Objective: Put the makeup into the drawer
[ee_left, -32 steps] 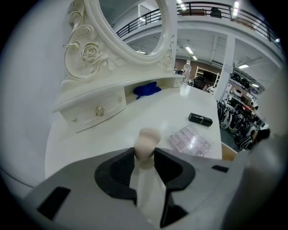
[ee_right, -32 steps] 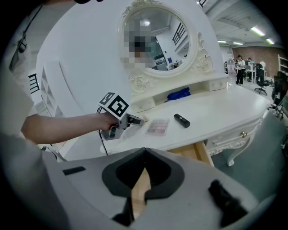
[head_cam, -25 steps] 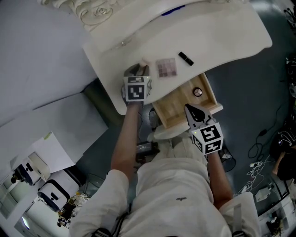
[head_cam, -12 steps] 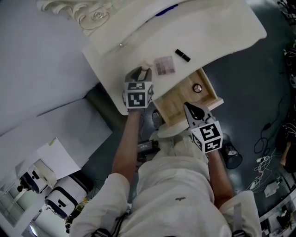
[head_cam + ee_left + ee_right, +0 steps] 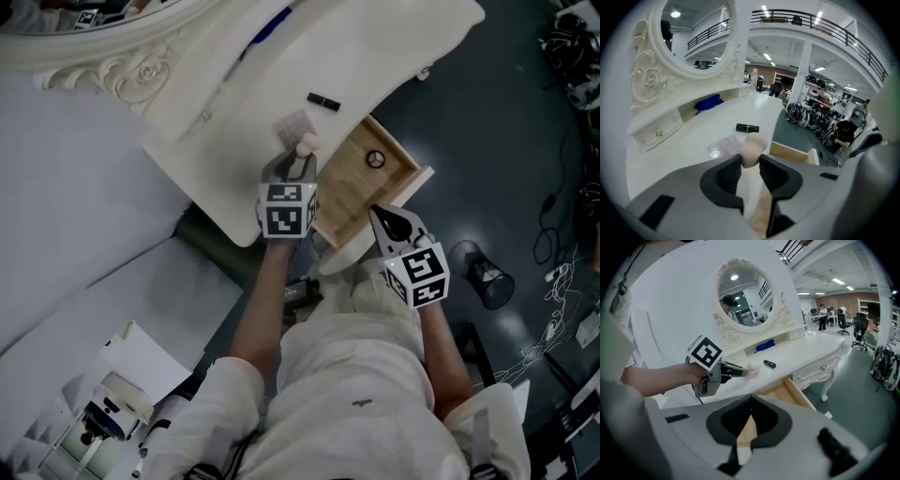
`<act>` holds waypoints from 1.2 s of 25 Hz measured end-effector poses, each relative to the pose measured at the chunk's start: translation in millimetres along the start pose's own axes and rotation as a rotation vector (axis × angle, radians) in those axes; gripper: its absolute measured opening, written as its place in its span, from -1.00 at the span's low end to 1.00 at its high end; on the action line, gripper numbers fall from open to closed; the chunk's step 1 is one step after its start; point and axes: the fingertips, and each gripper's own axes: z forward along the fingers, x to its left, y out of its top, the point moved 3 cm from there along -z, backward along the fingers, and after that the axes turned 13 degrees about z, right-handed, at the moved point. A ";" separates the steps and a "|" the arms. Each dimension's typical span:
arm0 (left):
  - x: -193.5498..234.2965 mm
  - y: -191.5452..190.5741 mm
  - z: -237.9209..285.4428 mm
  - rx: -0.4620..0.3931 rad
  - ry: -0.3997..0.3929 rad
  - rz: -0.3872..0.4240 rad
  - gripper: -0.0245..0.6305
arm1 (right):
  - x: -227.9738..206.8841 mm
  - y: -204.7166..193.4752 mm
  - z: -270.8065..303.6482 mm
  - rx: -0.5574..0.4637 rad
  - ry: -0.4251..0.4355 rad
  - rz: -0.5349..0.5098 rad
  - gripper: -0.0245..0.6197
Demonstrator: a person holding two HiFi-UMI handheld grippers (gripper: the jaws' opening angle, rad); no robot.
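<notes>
Head view: left tongs (image 5: 298, 164) grip one sponge (image 5: 307, 143); right tongs (image 5: 378, 216) closed; one black tube (image 5: 323, 99).

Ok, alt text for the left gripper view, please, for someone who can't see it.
The left gripper is closed on a beige makeup sponge, held above a white vanity top. Beyond it lie a black tube and a clear case; the open wooden drawer is to the right.

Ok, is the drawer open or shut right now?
Open. The drawer is pulled out from under the tabletop, its wooden floor exposed, with one small round item lying inside.
</notes>
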 end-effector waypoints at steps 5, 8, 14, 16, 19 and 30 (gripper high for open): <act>-42.9 7.7 8.5 0.002 -0.095 0.088 -0.54 | -10.9 -16.5 -19.1 -0.041 -0.067 0.075 -0.89; -69.2 9.6 13.2 0.007 -0.154 0.134 -0.54 | -15.4 -24.1 -29.7 -0.064 -0.098 0.116 -0.89; -113.5 6.9 29.4 0.010 -0.259 0.201 -0.54 | -26.8 -35.9 -44.0 -0.092 -0.148 0.168 -0.89; -123.8 2.7 36.8 0.021 -0.286 0.220 -0.54 | -31.3 -38.8 -48.3 -0.098 -0.165 0.182 -0.89; -136.8 -5.8 48.5 0.035 -0.320 0.233 -0.54 | -38.6 -45.1 -53.6 -0.100 -0.187 0.200 -0.89; -167.9 -55.2 96.7 0.147 -0.389 0.310 -0.54 | -55.8 -66.7 -54.9 -0.083 -0.206 0.258 -0.89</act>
